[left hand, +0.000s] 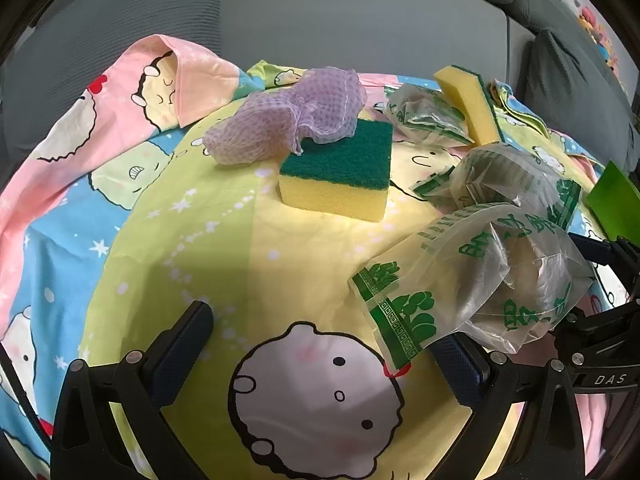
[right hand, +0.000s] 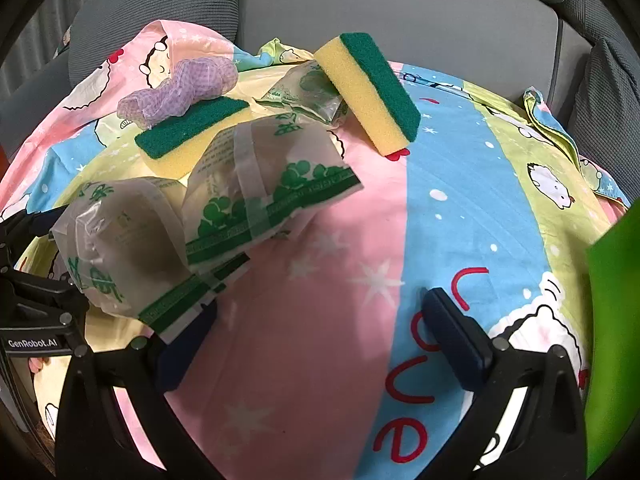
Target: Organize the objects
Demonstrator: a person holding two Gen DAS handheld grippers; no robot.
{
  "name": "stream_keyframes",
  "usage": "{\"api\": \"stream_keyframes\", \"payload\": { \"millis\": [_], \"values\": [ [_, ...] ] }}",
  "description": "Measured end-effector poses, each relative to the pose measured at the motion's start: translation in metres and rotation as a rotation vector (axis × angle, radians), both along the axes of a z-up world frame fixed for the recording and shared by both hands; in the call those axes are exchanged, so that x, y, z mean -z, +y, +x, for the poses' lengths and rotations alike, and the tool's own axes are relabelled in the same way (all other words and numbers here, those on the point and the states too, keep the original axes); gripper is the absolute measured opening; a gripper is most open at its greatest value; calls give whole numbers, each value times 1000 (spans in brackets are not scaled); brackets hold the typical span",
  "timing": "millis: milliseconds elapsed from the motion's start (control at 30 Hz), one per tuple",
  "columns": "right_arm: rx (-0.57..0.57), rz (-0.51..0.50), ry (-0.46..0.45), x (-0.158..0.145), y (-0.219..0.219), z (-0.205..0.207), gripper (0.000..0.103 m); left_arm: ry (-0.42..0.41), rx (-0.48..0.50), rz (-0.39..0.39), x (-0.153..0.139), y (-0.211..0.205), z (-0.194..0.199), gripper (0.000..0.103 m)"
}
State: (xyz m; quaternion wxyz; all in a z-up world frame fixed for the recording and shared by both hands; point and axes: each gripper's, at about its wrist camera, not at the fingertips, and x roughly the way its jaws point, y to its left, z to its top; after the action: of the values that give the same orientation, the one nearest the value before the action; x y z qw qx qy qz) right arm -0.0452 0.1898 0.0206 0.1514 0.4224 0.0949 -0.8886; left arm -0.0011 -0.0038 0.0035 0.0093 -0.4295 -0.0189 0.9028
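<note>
Hovering claws: my left claw (left hand: 324, 344) and my right claw (right hand: 320, 332) both tilt down over the cartoon-print sheet (left hand: 280, 280), each spread wide with nothing between the fingers.
Left claw: bare yellow sheet lies between its fingers; the nearest plastic bag (left hand: 480, 276) covers the tip of its right finger (left hand: 460, 364), though I cannot tell if they touch.
Right claw: pink and blue sheet (right hand: 340, 320) lies between its fingers; that same bag (right hand: 116, 240) overlaps the tip of its left finger (right hand: 188, 344).
Bags: three crumpled clear bags with green print, one nearest me, a second bag (right hand: 260, 176) just behind it, and a third bag (right hand: 308, 92) farther back.
Flat sponge: a yellow sponge with a green scrubbing top (left hand: 340, 172) lies flat beyond the left claw, just left of the bags.
Purple net: a crumpled mesh net (left hand: 288, 120) rests partly on the back corner of that sponge.
Tilted sponge: a second sponge (right hand: 372, 92) stands propped at an angle against the farthest bag.
Green sheet: a bright green flat thing (right hand: 616, 320) sits at the right edge.
Backdrop: grey sofa cushions (left hand: 320, 20) rise behind the sheet.
</note>
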Motion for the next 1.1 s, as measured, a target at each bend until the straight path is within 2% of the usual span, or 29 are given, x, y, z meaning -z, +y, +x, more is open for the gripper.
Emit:
{"api": "stream_keyframes", "payload": {
  "millis": [1100],
  "values": [
    [0, 0, 0, 0, 0, 0, 103, -5, -20, -12, 0, 1, 0, 103]
  ]
}}
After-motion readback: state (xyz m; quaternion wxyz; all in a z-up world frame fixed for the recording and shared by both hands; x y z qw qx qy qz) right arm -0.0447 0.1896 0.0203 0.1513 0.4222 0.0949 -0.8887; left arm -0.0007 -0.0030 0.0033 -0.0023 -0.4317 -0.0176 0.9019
